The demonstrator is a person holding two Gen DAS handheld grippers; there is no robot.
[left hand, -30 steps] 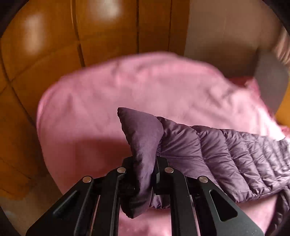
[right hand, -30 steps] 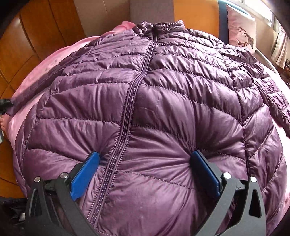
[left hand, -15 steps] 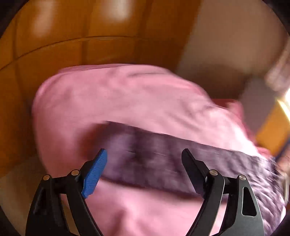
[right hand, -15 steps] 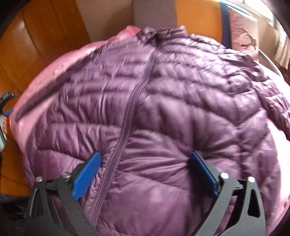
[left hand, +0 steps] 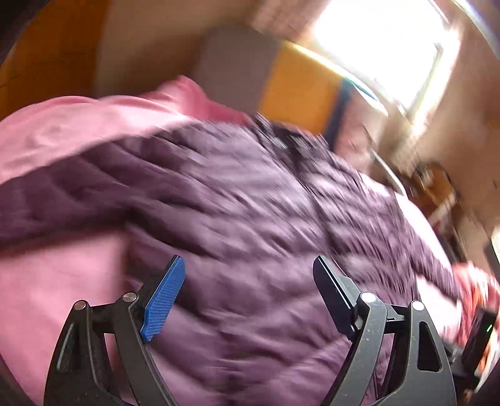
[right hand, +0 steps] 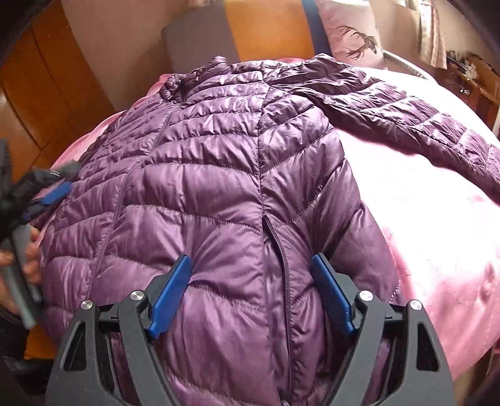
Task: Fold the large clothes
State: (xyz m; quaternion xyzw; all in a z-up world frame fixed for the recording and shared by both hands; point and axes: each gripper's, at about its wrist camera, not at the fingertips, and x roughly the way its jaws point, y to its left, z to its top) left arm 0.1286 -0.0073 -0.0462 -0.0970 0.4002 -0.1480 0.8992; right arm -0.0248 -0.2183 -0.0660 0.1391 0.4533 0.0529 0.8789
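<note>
A purple quilted down jacket [right hand: 218, 156] lies front up on a pink bed cover [right hand: 422, 203], its zip closed and one sleeve [right hand: 390, 106] stretched out to the right. My right gripper [right hand: 250, 259] is low over the jacket's lower front, and its jaws are closing with puffed fabric and a pocket seam between the blue pads [right hand: 170, 293]. In the blurred left wrist view my left gripper [left hand: 248, 265] hangs open above the jacket [left hand: 250, 193], holding nothing. It also shows at the jacket's left edge as the left gripper [right hand: 47, 190], held by a hand [right hand: 31, 250].
A pillow with a deer print [right hand: 350, 34], an orange headboard [right hand: 265, 28] and a grey cushion [right hand: 200, 40] stand behind the bed. Wooden panelling [right hand: 47, 78] is to the left. A bright window [left hand: 375, 47] and cluttered shelves [right hand: 468, 71] are to the right.
My left gripper let go of the sleeve cuff, opened and swung right over the jacket's body. My right gripper shifted right across the jacket front and its jaws narrowed.
</note>
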